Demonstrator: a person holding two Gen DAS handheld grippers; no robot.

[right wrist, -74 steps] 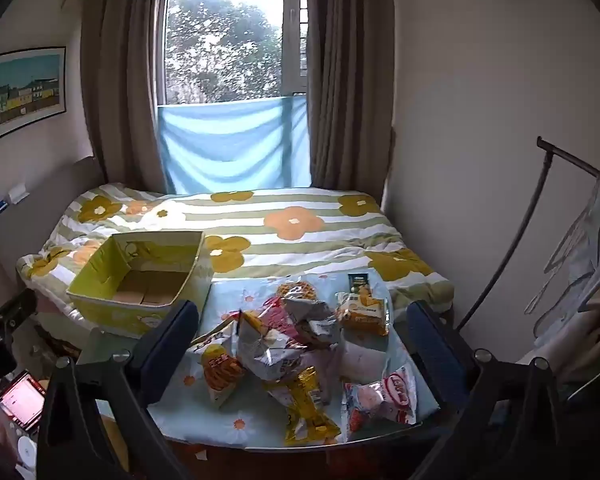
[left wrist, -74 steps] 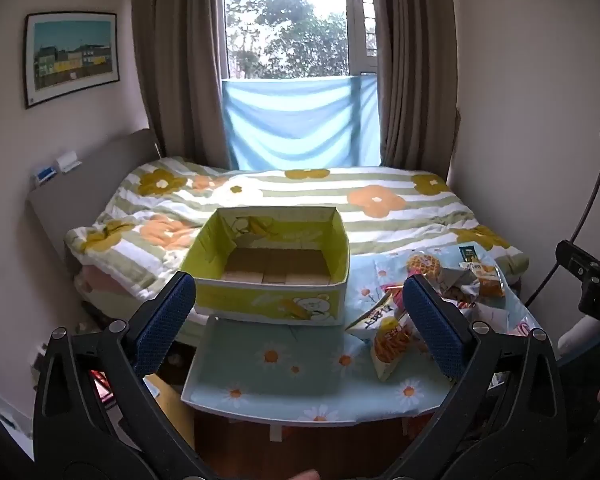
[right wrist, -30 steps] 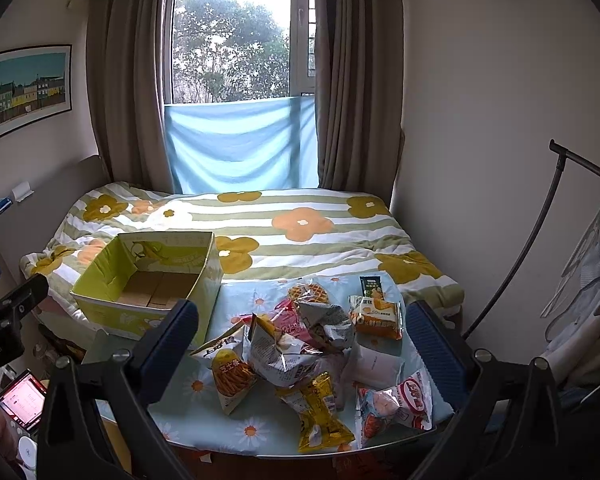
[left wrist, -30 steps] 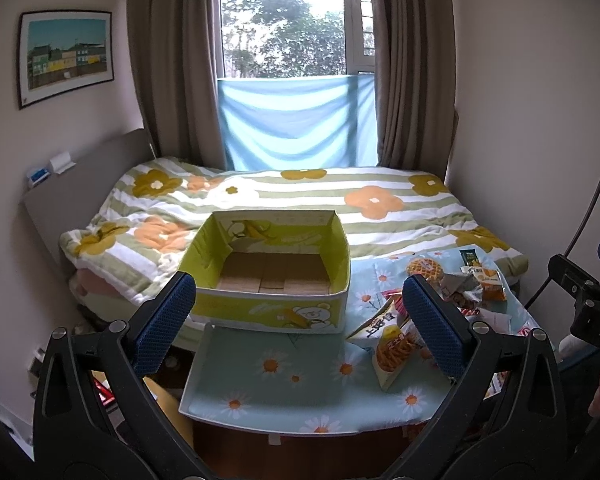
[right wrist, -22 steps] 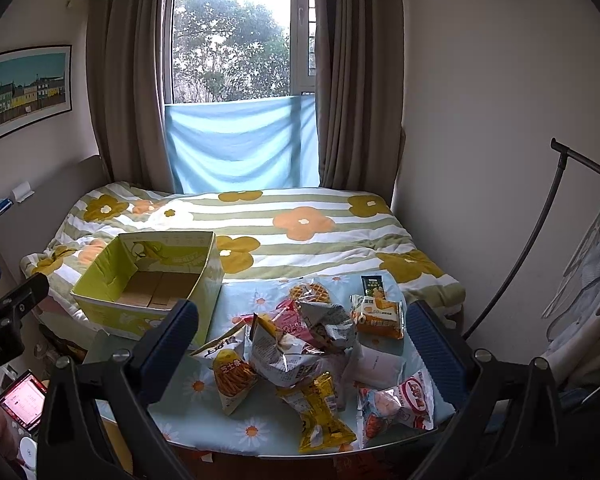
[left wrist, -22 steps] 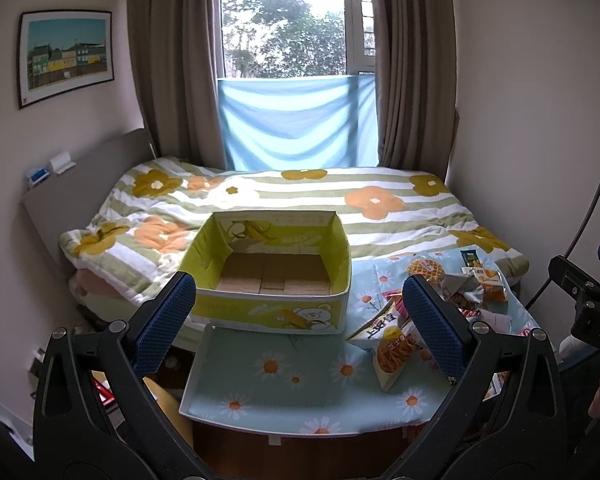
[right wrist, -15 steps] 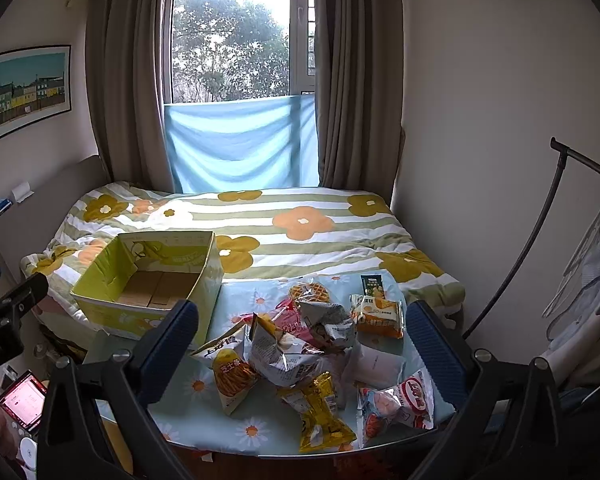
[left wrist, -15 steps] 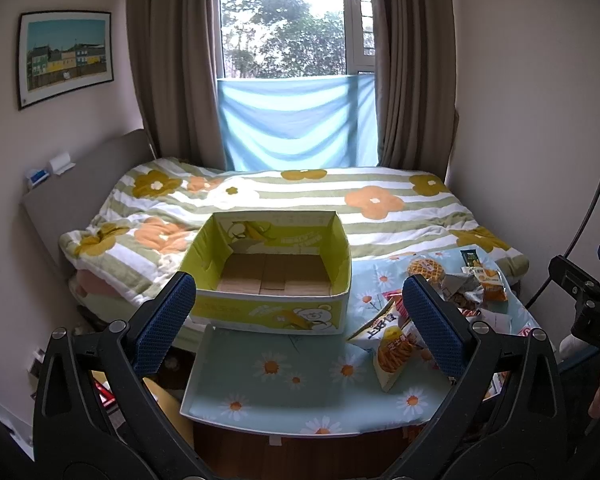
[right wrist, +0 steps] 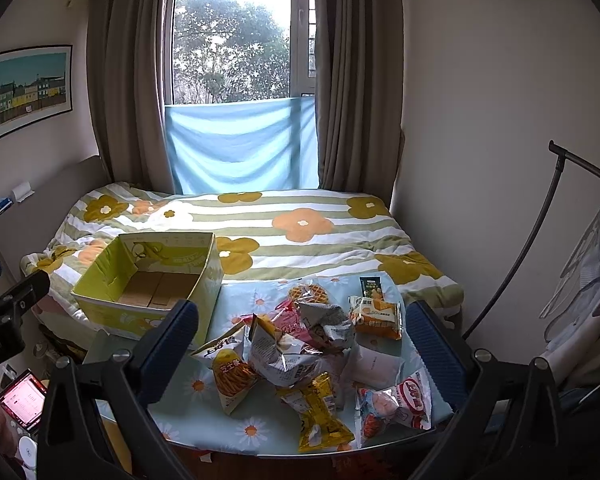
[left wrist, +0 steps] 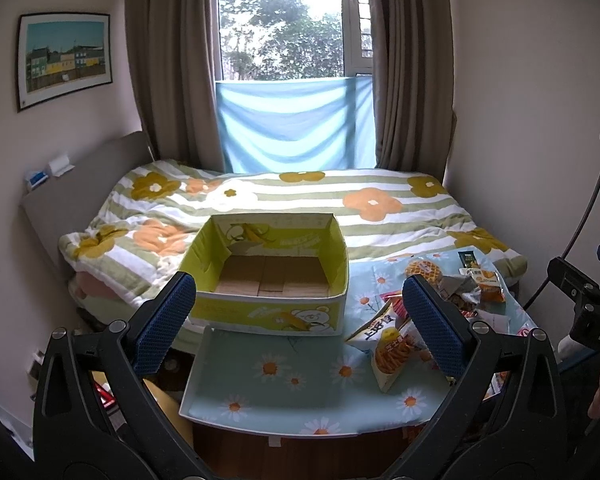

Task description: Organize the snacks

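Observation:
An empty yellow-green cardboard box (left wrist: 268,272) (right wrist: 152,280) stands at the far left of a small table with a daisy-print cloth (left wrist: 296,376) (right wrist: 188,396). A heap of snack bags (right wrist: 300,352) (left wrist: 428,320) covers the table's right half, among them a fries bag (right wrist: 232,376) (left wrist: 392,354), a yellow packet (right wrist: 316,412) and an orange packet (right wrist: 376,316). My left gripper (left wrist: 300,320) hovers open before the box, holding nothing. Equally open and empty, my right gripper (right wrist: 304,348) hangs before the heap.
Behind the table lies a bed with a flowered, striped quilt (left wrist: 300,200) (right wrist: 300,220). A window with brown curtains (left wrist: 292,40) is beyond. A clothes rack (right wrist: 548,220) stands at the right. A phone with a lit screen (right wrist: 20,398) lies low on the left.
Both views have drifted slightly since 2.5 s ago, bringing the table a little farther up in frame. Over the last second nothing has visibly moved. Both grippers stay open.

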